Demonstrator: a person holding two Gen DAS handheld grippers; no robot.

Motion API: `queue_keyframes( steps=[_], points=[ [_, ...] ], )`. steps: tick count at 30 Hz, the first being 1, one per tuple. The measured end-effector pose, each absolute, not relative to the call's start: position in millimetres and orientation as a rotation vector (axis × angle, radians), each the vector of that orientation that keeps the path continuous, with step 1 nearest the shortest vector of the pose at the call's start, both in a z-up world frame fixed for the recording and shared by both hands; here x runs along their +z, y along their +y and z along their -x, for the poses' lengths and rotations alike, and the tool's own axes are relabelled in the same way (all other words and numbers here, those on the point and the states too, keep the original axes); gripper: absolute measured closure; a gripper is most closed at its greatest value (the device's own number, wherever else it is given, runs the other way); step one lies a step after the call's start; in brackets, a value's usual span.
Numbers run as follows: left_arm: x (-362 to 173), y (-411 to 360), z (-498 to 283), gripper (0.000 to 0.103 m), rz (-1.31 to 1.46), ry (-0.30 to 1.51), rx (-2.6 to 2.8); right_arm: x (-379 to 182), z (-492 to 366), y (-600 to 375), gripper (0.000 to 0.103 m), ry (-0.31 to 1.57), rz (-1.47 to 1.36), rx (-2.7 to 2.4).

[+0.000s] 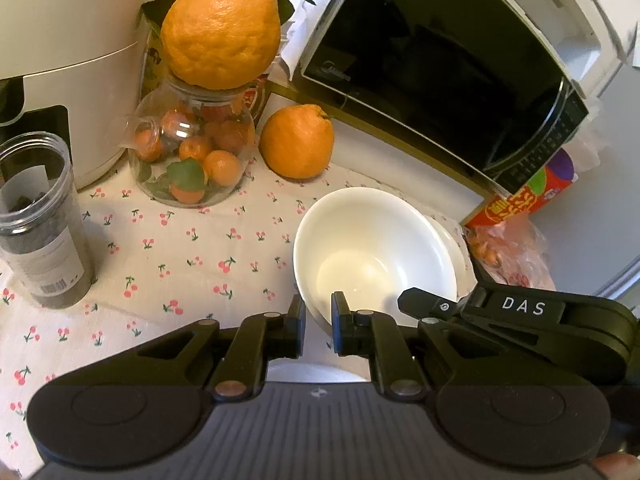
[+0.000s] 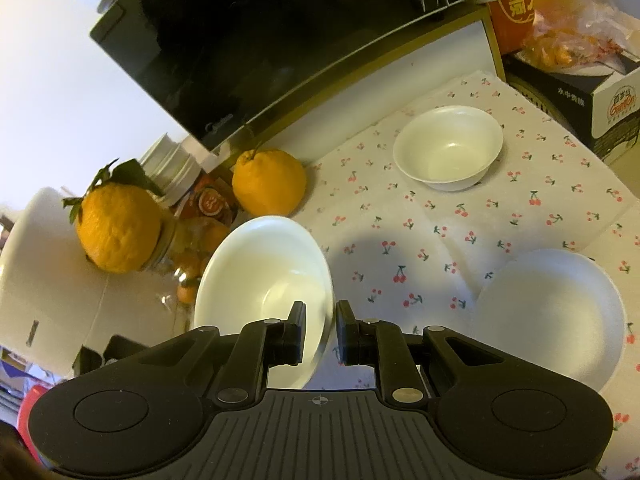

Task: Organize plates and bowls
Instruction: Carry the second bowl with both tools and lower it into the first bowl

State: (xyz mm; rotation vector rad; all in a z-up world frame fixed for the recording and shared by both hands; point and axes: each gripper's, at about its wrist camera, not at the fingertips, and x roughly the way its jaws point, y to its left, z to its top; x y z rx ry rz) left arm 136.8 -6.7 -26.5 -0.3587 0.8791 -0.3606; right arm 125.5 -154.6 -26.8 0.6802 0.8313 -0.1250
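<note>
- Left wrist view: the left gripper (image 1: 318,324) has its fingers (image 1: 297,322) nipped tight on the near rim of a white bowl (image 1: 374,248), one finger outside the wall and one inside.
- That bowl is tilted, its mouth facing the camera, with a second white rim (image 1: 456,248) showing just behind its right edge; whether the two touch I cannot tell.
- The other gripper's black arm (image 1: 516,312) reaches in from the right, at the bowl's lower right edge.
- Beneath lies the bench's cherry-print cloth (image 1: 168,248).
- At the back stand a glass jar of small oranges (image 1: 192,152) with a large orange (image 1: 220,24) on top, another orange (image 1: 297,142) beside it, a microwave (image 1: 436,68) and a clear canister (image 1: 38,216).
- Right wrist view: the right gripper (image 2: 319,330) is likewise pinched closed on a white bowl's (image 2: 264,276) rim, the bowl tipped on edge above the cloth.
- A second bowl (image 2: 448,148) sits upright on the cloth further back.
- A third white bowl (image 2: 556,312) lies near the lower right, well apart from the second.
- An orange snack packet (image 2: 512,4) and a cardboard box (image 2: 600,108) sit at the far right.
</note>
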Motion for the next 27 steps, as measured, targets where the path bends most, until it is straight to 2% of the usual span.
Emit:
queue_keyframes(
  steps=[13, 27],
  points=[
    [-12, -17, -110, 0.092, 0.329, 0.883, -0.482, -12, -84, -174, 0.087, 0.832, -0.665, -0.095],
    [-20, -47, -95, 0.091, 0.294, 0.931, -0.596, -9, -49, -214, 0.087, 0.834, -0.674, -0.105]
  ],
)
